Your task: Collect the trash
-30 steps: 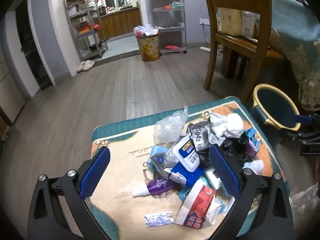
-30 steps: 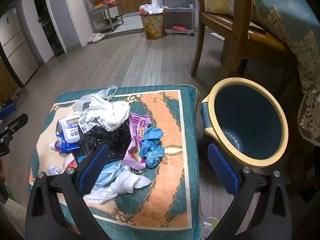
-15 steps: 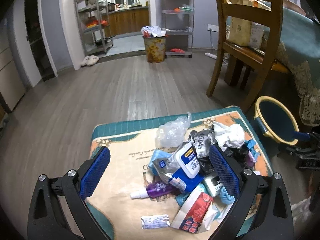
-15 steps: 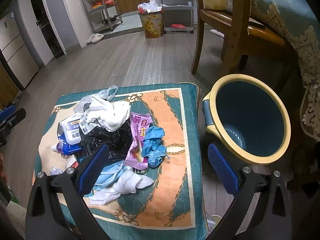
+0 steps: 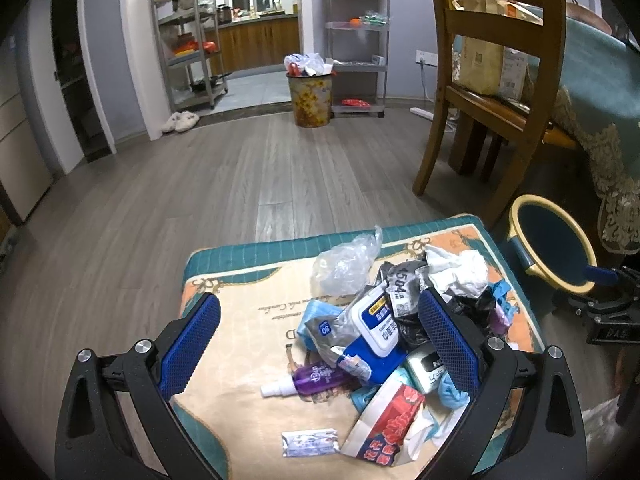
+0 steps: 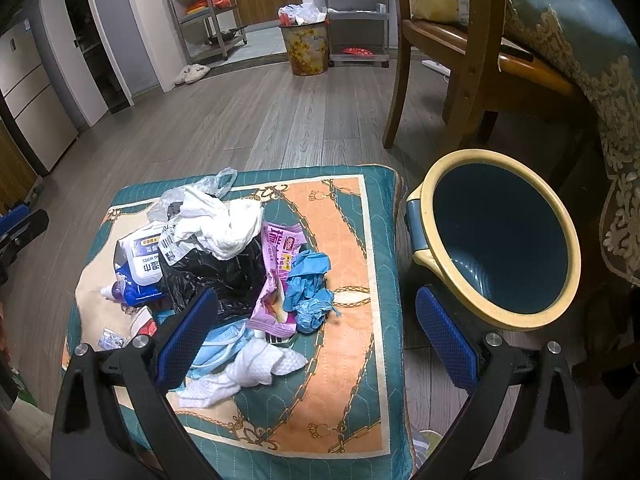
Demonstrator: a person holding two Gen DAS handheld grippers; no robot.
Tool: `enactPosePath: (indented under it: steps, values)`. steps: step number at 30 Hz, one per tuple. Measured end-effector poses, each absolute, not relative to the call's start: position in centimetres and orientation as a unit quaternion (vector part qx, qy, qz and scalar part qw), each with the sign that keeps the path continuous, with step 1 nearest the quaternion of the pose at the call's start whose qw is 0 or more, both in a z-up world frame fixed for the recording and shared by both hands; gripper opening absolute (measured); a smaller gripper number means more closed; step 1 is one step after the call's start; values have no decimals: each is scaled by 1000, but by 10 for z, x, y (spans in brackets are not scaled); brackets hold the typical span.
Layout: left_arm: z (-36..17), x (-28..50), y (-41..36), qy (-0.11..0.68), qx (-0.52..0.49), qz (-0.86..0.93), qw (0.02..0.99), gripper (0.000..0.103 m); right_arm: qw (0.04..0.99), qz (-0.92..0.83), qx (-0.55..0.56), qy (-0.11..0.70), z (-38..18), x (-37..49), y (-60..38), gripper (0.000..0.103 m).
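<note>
A heap of trash lies on a teal and orange cushion (image 5: pixel 240 304) (image 6: pixel 356 352): a wet-wipes pack (image 5: pixel 376 336) (image 6: pixel 140 258), a purple spray bottle (image 5: pixel 312 380), a clear plastic bag (image 5: pixel 344 264), a black bag (image 6: pixel 224 272), a purple wrapper (image 6: pixel 276 276), blue gloves (image 6: pixel 310 288), white tissues (image 6: pixel 256 364). A blue bin with a yellow rim (image 6: pixel 500 236) (image 5: pixel 552 252) stands right of the cushion. My left gripper (image 5: pixel 316 344) is open above the heap. My right gripper (image 6: pixel 316 336) is open above the cushion's right half.
A wooden chair (image 5: pixel 496 80) and a table with a teal cloth (image 6: pixel 580 32) stand behind the bin. A full floral waste basket (image 5: pixel 310 96) and metal shelves (image 5: pixel 188 40) stand far back. Wood floor surrounds the cushion.
Both grippers have pulled back and up a little, so the cushion and heap sit lower and smaller in view. Both stay open. The trash has not moved.
</note>
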State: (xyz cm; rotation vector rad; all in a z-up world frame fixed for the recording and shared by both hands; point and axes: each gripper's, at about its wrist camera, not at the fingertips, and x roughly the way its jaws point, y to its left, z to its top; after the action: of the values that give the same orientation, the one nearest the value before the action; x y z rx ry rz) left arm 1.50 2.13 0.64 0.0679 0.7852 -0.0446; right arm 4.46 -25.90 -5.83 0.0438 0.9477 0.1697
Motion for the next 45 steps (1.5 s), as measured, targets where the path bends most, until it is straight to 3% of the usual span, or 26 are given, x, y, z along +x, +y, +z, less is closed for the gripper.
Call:
enactPosePath:
  steps: [45]
  values:
    - [8,15,24,378,33,-17,925,98,889,81,23,450,-49,45,-257,97]
